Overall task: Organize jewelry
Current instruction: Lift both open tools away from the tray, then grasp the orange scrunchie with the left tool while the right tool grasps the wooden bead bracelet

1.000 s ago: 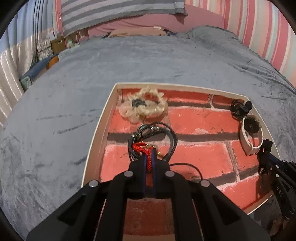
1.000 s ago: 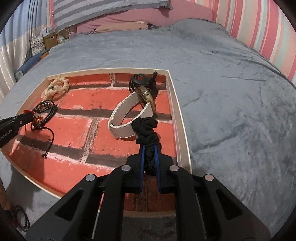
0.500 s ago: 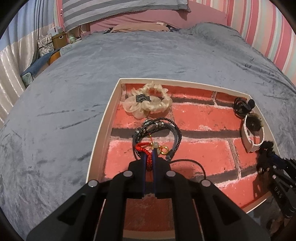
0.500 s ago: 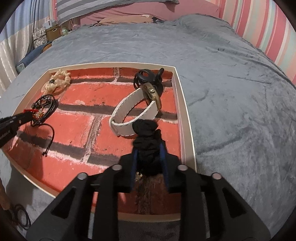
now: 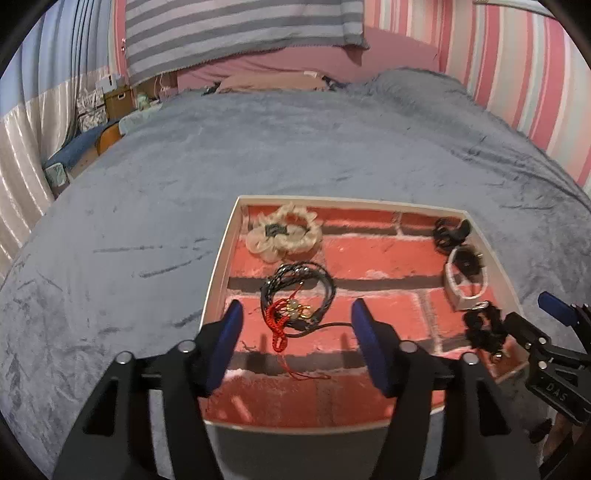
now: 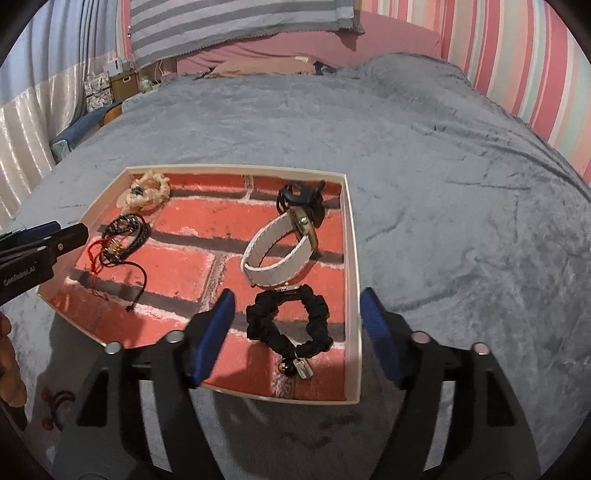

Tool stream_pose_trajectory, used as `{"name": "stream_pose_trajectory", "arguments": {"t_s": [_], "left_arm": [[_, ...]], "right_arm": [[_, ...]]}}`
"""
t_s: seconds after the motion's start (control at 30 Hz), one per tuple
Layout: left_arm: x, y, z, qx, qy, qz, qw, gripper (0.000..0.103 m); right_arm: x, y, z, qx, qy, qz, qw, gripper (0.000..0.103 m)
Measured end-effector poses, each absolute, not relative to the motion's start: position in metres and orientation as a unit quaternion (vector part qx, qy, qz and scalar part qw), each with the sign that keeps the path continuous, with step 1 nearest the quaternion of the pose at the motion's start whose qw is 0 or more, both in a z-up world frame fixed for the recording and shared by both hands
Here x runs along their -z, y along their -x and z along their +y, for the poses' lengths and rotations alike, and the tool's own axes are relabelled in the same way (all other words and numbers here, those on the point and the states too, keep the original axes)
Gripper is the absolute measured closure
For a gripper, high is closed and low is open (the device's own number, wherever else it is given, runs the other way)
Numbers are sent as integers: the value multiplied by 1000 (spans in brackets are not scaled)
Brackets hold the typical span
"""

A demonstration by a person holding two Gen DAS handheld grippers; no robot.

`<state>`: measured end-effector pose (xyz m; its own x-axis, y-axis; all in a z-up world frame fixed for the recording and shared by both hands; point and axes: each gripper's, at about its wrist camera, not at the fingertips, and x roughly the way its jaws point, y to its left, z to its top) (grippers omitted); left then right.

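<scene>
A shallow white-rimmed tray [image 5: 216, 280] [image 6: 352, 258] with a red brick-pattern floor lies on the grey bedspread. In it lie a cream scrunchie [image 5: 282, 232] [image 6: 146, 192], black cord bracelets [image 5: 299, 286] [image 6: 127, 234], a red string bracelet [image 5: 280, 326] [image 6: 94, 254], a white-strap watch [image 5: 463, 278] [image 6: 280, 254], a black clip [image 5: 450, 230] [image 6: 301, 195] and a black scrunchie [image 5: 482, 326] [image 6: 288, 325]. My left gripper [image 5: 295, 328] hangs above the red bracelet, jaws opening, nothing pressed. My right gripper [image 6: 297, 317] hovers over the black scrunchie, jaws opening, pads apart from it.
The grey velvet bedspread [image 5: 314, 147] spreads all round the tray. A pink pillow and striped cover [image 6: 240, 22] lie at the far end. Boxes and a curtain [image 5: 22, 147] stand at the left. A hand [image 6: 9, 354] shows at the left edge.
Both grippers went from shut to open and rose away from the tray. The red bracelet and the black scrunchie were let go and now lie on the tray floor.
</scene>
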<state>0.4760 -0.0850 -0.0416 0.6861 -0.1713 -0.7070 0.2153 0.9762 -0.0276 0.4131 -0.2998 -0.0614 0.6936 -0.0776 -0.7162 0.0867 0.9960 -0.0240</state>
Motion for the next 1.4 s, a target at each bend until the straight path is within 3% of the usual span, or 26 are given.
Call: {"name": "stream_pose_trajectory", "arguments": {"t_s": [0.1,0.27,0.43,0.73,1.13,1.4], "left_arm": [[27,-464,-80,111,-21,368,923,26],[-4,-435,-65,115,-23,337,934,17],[-34,-395,-40,111,-24,294,949,9],[-54,-307,6,99,-46,243,964,7],[-5,-244,85,61,19,279,958,4],[31,-237,95,46,-3,304,952,4]], "right_arm": [[49,-402,-304,48,-13,374,926,19],[24,-374,-315,53,-28,346,936,4],[-3,-336,-319,65,-25,311,948,4],[-28,-255,-313,72,-36,266,961,4],[32,-204,-264,81,-15,294,952,4],[70,-208,-247,84,1,325,942,4]]}}
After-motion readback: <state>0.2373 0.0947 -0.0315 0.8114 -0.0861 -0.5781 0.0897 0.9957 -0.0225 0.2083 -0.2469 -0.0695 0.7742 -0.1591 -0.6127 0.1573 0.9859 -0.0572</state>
